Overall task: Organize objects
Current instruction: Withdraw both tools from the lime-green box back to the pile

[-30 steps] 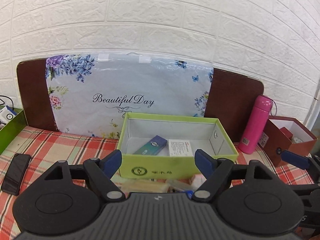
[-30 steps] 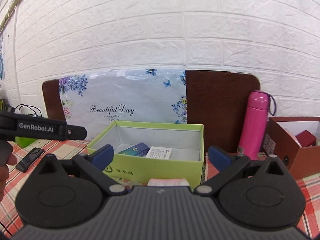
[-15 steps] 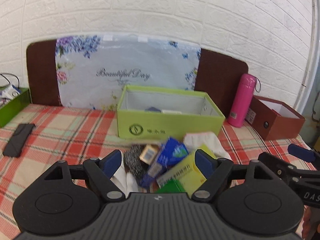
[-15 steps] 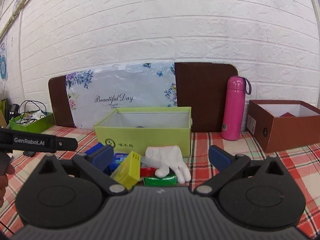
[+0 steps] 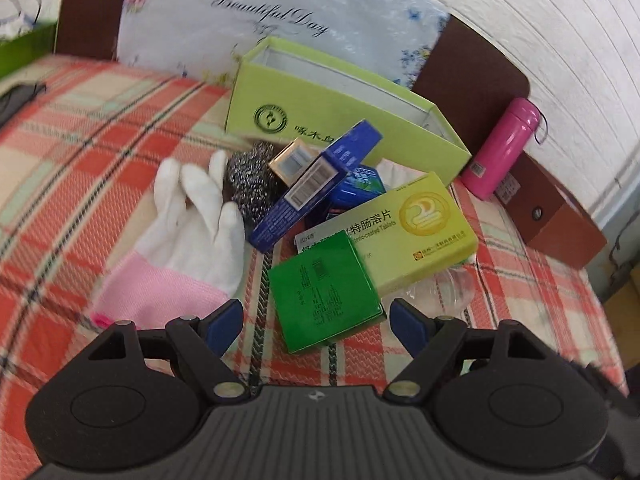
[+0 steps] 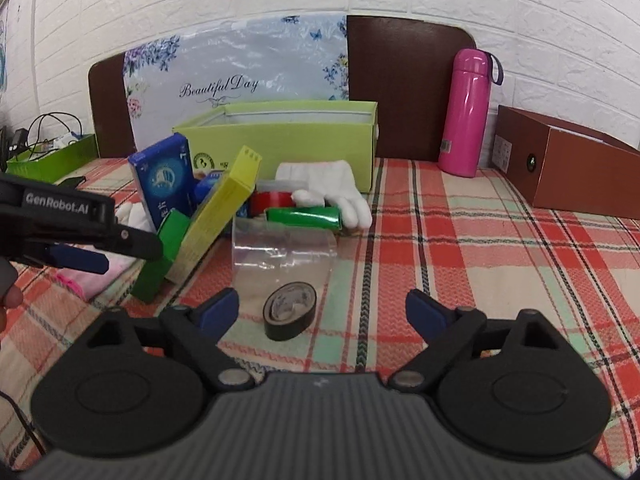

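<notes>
Beside pile: bare cloth [image 6: 460, 248] | left gripper [image 5: 316, 318] open | right gripper [image 6: 322, 312] closing, empty

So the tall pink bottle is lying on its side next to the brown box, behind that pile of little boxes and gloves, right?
Not quite. The pink bottle is standing upright, not lying down, as the right wrist view shows. It is indeed next to the brown box, behind the pile.

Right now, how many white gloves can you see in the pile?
2. One white glove lies left of the pile beside the steel scrubber; the other glove lies against the green box. More may be buried.
</notes>
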`<state>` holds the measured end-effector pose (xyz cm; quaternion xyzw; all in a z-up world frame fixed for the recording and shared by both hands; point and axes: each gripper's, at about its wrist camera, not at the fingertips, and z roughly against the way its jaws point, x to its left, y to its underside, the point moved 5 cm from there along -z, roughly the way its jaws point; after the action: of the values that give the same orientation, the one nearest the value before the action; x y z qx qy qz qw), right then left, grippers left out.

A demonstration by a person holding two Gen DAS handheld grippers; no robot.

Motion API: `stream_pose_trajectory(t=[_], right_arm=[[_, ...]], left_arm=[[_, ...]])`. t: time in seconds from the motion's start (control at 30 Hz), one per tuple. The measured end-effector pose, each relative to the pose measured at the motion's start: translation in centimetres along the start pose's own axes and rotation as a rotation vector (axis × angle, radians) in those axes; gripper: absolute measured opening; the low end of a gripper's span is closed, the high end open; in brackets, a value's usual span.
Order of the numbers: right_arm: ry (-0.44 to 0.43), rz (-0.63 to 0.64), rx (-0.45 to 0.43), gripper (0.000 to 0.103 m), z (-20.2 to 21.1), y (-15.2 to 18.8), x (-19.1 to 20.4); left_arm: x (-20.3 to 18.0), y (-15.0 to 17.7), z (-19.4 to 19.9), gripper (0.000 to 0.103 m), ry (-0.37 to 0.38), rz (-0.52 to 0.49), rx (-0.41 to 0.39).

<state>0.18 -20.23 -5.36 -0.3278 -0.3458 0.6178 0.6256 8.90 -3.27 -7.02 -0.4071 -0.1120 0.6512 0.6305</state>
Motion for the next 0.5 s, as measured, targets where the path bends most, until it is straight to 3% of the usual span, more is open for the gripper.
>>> stream_pose_trajectory(t=[0.23,0.4,0.43,0.47,0.5], right_arm=[[-0.06,0.017,0.048,0.072,-1.3,0.6,1.1],[-0.072,0.028,0.066,0.058,-1.7,0.7,1.5],[-0.072,0.029,0.068,0.056,-1.7,0.8,1.5],[-0.069,0.03,0.071,0.051,-1.7,0.8,1.5],[-0.066,0.031,0.075,0.048,-1.7,0.8,1.5]], left_arm=[[0.6,-0.5,-1.7,0.083,0.025,0.152,0.011],[0.1,-0.9,-2.8,0.083,0.029,0.134,-0.016],[-0.1,-0.8,-2.9,0.081,0.028,0.107,-0.02],[-0.3,-0.8,-2.9,0.07,0.025,0.072,-0.022],[-0.6,-0.7,-2.9,0.07,0.018,0.033,-0.01]])
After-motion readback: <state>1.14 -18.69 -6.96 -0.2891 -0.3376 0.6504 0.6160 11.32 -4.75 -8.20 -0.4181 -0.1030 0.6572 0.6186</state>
